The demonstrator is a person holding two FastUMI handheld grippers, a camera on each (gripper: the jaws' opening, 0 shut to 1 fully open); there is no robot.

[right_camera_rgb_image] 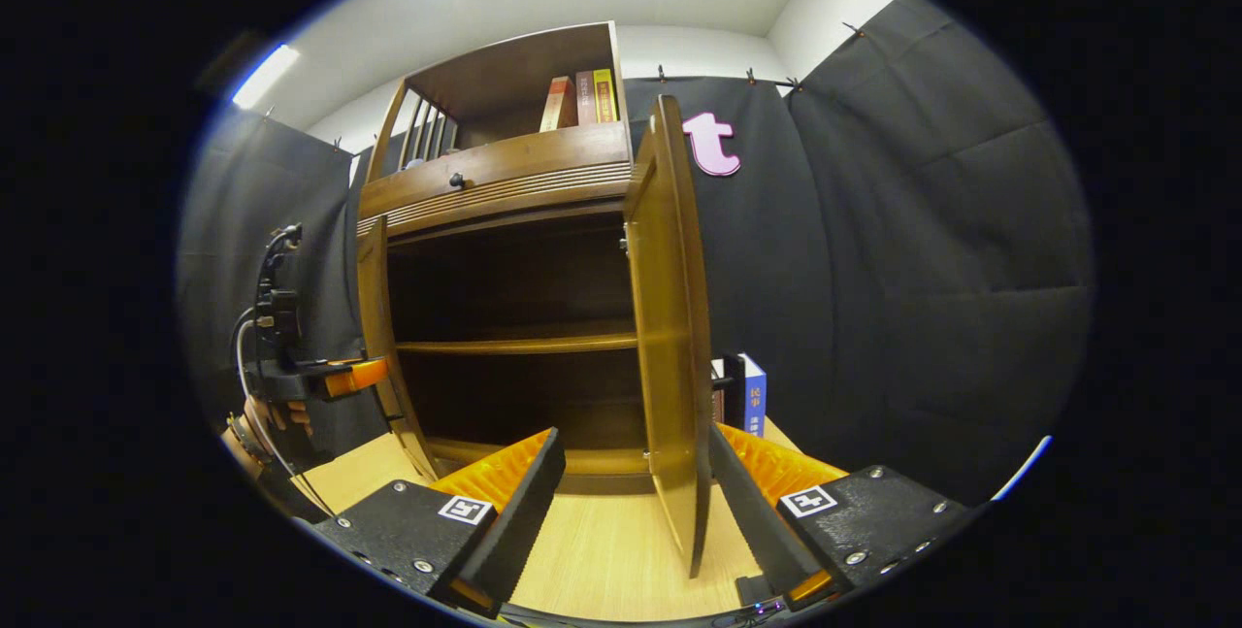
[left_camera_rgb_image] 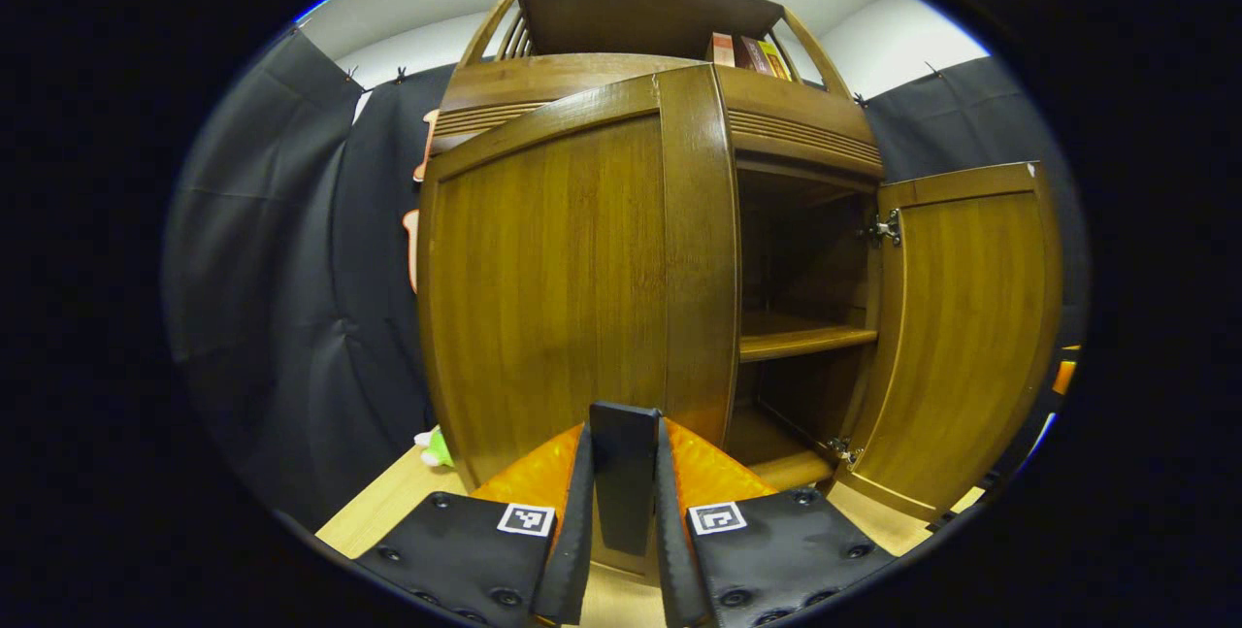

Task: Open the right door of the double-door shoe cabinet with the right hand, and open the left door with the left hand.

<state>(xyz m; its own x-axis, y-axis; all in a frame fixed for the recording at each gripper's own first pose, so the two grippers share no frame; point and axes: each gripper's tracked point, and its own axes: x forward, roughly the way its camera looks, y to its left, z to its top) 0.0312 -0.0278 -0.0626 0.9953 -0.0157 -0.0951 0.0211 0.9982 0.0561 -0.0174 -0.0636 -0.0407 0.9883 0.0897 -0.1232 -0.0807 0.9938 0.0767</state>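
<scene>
The wooden shoe cabinet (left_camera_rgb_image: 582, 84) stands close ahead. In the left gripper view its left door (left_camera_rgb_image: 553, 279) is swung partly out toward me. My left gripper (left_camera_rgb_image: 626, 439) is shut on the dark handle (left_camera_rgb_image: 624, 482) at that door's lower edge. The right door (left_camera_rgb_image: 965, 337) hangs wide open, baring the inner shelf (left_camera_rgb_image: 805, 342). In the right gripper view the right door (right_camera_rgb_image: 670, 317) is edge-on between the spread fingers of my open right gripper (right_camera_rgb_image: 633, 434), close to one finger (right_camera_rgb_image: 742, 502). The left gripper (right_camera_rgb_image: 335, 378), with a hand, holds the left door (right_camera_rgb_image: 374, 317).
Books (right_camera_rgb_image: 582, 99) stand on the cabinet's top shelf above a drawer knob (right_camera_rgb_image: 453, 180). More books (right_camera_rgb_image: 747, 395) stand right of the cabinet behind the open door. A green toy (left_camera_rgb_image: 435, 448) lies at the cabinet's left foot. All rests on a pale wooden surface (right_camera_rgb_image: 602, 550).
</scene>
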